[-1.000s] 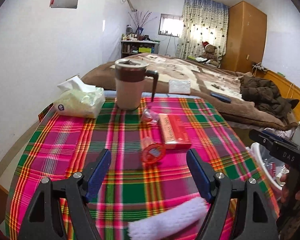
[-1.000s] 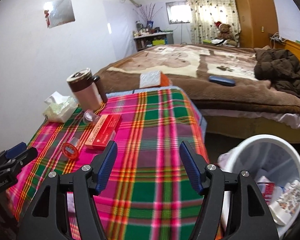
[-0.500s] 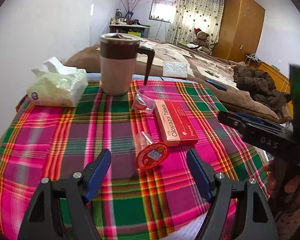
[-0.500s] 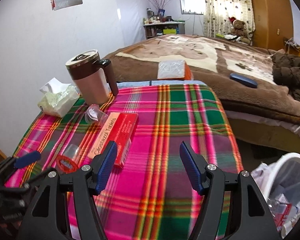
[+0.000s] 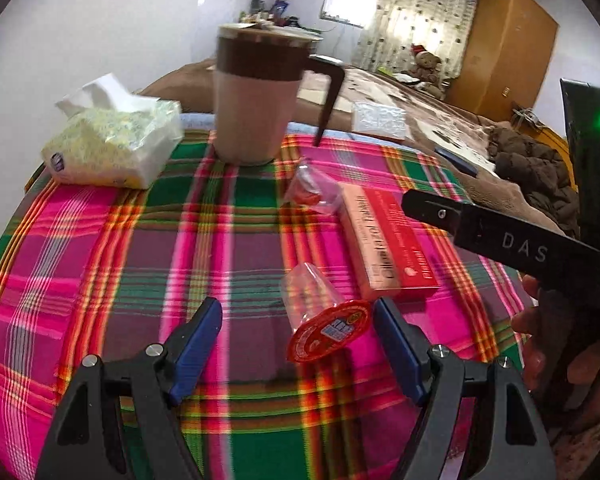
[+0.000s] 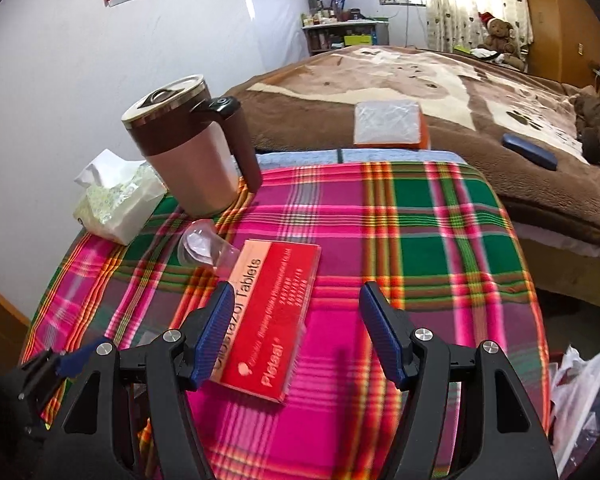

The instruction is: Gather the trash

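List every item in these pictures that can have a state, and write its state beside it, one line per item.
Left tool: open, empty.
Right tool: open, empty.
Jelly cup: on its side, foil lid attached.
Second cup: on its side.
Tablet box: lying flat, closed.
Mug: upright, lid on.
Tissue pack: opened, tissue sticking out.

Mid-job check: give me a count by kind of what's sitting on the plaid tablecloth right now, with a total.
Clear plastic jelly cups with red lids: 2, near one, far one
Red cardboard tablet box: 1
Brown and beige lidded travel mug: 1
Soft pack of white tissues: 1
Total: 5
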The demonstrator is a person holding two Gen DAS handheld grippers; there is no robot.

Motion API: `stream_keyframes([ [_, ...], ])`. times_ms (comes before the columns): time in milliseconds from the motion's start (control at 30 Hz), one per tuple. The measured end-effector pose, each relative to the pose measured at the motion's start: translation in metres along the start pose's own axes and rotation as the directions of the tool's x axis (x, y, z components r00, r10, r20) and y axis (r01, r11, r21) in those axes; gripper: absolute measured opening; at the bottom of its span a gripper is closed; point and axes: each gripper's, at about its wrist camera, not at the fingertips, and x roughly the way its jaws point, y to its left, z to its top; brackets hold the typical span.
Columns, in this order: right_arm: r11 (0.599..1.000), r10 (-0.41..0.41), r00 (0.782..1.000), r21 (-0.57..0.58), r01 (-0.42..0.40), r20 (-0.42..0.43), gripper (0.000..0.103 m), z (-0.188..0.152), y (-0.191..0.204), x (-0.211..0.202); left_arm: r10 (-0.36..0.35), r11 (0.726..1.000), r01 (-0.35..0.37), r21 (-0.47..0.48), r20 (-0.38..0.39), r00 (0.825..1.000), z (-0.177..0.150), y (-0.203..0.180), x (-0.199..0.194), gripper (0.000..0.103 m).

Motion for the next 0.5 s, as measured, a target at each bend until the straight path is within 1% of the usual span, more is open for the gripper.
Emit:
stream_keyframes([
  [100,1.0,0.012,1.0,0.002,-0.012,-0.022,0.066,0.002,0.006,0.007,0.025,0.999,-0.025,-0.021,-0.001,1.0,0.001,0.01,-0.002,0.079],
  [167,1.0,0.019,0.999,0.005,-0.019,-0.032,0.066,0.002,0.009,0.01,0.024,0.999,-0.025,-0.032,-0.004,1.0,0.001,0.015,-0.003,0.079],
  [300,1.0,0.0,0.998,-0.007,0.0,-0.068,0.066,0.003,0.016,0.018,0.041,0.998,-0.041,-0.042,-0.01,0.999,-0.002,0.022,-0.005,0.079],
  [433,0.999,-0.016,0.995,-0.043,0.012,-0.098,0.067,-0.001,0.025,0.023,0.053,0.997,-0.054,-0.061,-0.014,0.998,-0.004,0.028,-0.007,0.079],
  [500,0.998,-0.023,0.994,-0.061,0.016,-0.108,0.07,-0.003,0.029,0.024,0.06,0.996,-0.061,-0.069,-0.015,0.998,-0.004,0.032,-0.006,0.079],
])
